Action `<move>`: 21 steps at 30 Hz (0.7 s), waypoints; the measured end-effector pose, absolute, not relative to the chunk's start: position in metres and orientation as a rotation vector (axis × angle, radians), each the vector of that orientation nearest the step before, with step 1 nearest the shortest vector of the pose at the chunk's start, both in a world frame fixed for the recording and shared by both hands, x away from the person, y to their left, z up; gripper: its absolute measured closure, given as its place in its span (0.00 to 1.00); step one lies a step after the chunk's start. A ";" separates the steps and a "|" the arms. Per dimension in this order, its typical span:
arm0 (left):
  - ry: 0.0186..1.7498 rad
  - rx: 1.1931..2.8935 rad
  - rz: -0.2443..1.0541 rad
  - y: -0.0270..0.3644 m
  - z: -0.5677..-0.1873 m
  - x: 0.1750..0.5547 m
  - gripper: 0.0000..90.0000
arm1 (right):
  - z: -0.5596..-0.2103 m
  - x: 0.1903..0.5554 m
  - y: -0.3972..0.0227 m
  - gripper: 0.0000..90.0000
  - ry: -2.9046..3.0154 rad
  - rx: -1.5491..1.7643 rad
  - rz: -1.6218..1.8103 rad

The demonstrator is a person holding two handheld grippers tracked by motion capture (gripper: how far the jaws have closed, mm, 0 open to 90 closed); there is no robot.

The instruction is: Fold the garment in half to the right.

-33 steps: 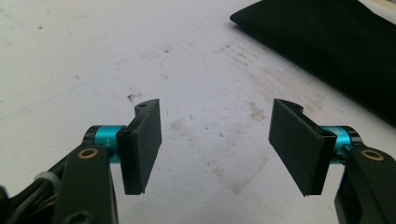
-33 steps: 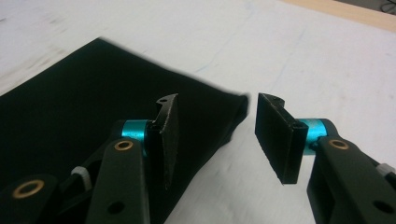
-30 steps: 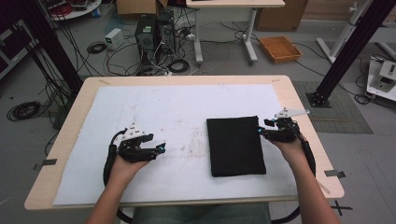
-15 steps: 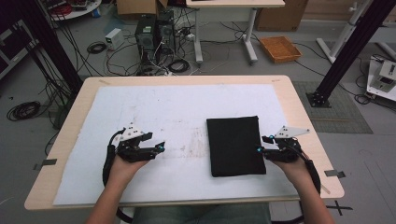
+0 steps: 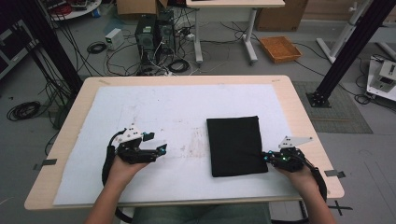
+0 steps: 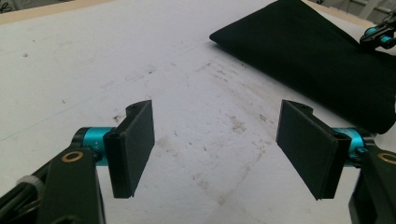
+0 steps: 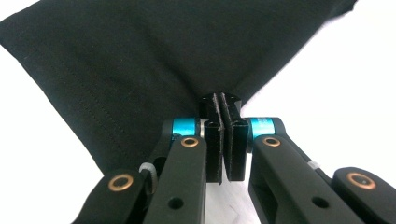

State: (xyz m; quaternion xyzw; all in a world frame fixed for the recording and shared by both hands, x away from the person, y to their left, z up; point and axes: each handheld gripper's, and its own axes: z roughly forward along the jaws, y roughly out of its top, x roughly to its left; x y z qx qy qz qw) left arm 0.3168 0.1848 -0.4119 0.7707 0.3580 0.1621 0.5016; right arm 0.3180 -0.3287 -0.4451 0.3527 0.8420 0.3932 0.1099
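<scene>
High view, left to right: your left gripper (image 5: 161,150) rests on the stained white paper sheet (image 5: 154,105) covering the pale wooden table (image 5: 299,112), its jaws wide apart with nothing between them, having just opened a little further. The folded black cloth rectangle (image 5: 235,144) lies flat right of centre. Your right gripper (image 5: 265,156) has just clamped down, pinching the cloth's right edge near its lower corner.
</scene>
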 end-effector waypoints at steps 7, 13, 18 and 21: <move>0.885 1.839 0.389 0.189 -0.409 0.318 0.31 | -0.438 0.318 -0.335 0.68 2.413 1.071 1.214; 0.829 1.836 0.420 0.186 -0.394 0.319 0.29 | -0.409 0.330 -0.332 0.45 2.257 1.040 1.253; 0.810 1.817 0.429 0.190 -0.386 0.322 0.28 | -0.380 0.342 -0.318 0.39 2.182 1.006 1.308; 0.813 1.799 0.430 0.195 -0.384 0.324 0.27 | -0.365 0.351 -0.309 0.34 2.154 0.987 1.337</move>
